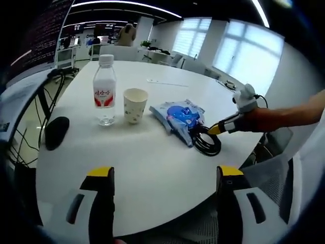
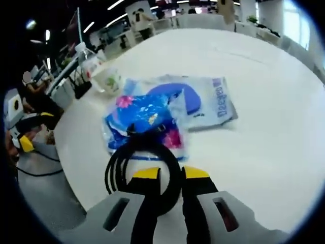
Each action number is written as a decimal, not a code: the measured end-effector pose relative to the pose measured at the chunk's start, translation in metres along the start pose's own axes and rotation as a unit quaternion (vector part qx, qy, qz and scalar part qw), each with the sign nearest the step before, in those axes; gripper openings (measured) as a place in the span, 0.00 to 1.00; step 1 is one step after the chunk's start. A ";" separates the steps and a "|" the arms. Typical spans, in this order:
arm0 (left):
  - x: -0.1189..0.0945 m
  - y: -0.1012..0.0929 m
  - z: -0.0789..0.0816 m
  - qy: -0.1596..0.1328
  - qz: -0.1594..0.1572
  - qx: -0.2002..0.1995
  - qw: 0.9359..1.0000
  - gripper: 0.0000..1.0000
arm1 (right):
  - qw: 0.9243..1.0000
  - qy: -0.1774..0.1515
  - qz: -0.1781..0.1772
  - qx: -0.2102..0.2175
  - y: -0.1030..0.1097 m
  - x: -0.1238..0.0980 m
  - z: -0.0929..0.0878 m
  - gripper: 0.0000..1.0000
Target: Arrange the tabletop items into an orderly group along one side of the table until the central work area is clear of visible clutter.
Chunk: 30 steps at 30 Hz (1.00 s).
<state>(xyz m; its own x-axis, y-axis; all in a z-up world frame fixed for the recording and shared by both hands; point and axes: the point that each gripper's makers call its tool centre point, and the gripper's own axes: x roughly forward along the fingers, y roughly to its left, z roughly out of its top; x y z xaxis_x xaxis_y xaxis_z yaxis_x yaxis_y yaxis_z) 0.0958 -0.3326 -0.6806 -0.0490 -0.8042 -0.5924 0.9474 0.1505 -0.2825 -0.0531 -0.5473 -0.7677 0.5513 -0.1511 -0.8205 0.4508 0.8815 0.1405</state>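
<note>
On the round white table (image 1: 152,168) stand a water bottle (image 1: 105,91) and a paper cup (image 1: 135,105) side by side. Right of them lies a blue and white packet (image 1: 179,116), with a black cable coil (image 1: 207,140) against its near edge. My right gripper (image 1: 219,129) reaches in from the right onto the coil. In the right gripper view its jaws (image 2: 171,174) are shut on the coil's rim (image 2: 142,150), the packet (image 2: 162,109) just beyond, the bottle (image 2: 87,60) and cup (image 2: 111,80) farther left. My left gripper (image 1: 165,174) hangs open over the near table edge.
A black mouse (image 1: 56,132) lies at the table's left edge, cables hanging beside it. A flat white strip (image 1: 165,82) lies at the far side. Office chairs and desks stand beyond the table. A chair back (image 1: 284,203) is near the table's right edge.
</note>
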 end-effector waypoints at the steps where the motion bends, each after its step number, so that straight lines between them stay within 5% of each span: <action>1: 0.000 0.000 0.000 0.001 0.000 0.001 1.000 0.83 | 1.000 0.002 -0.002 -0.002 -0.001 0.001 0.000 0.05; 19: 0.003 -0.003 0.004 0.007 -0.001 0.011 1.000 0.82 | 0.999 -0.032 0.008 -0.014 0.006 -0.013 0.005 0.00; 30: 0.004 -0.002 0.010 0.004 -0.002 0.011 1.000 0.81 | 0.996 -0.068 0.015 -0.056 0.022 -0.033 0.023 0.00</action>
<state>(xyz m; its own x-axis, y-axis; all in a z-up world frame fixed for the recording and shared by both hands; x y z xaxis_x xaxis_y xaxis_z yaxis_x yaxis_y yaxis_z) 0.0967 -0.3416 -0.6750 -0.0549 -0.7997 -0.5979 0.9537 0.1353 -0.2686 -0.0447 -0.5332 -0.7247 0.6568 -0.1765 -0.7332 0.3559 0.9297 0.0950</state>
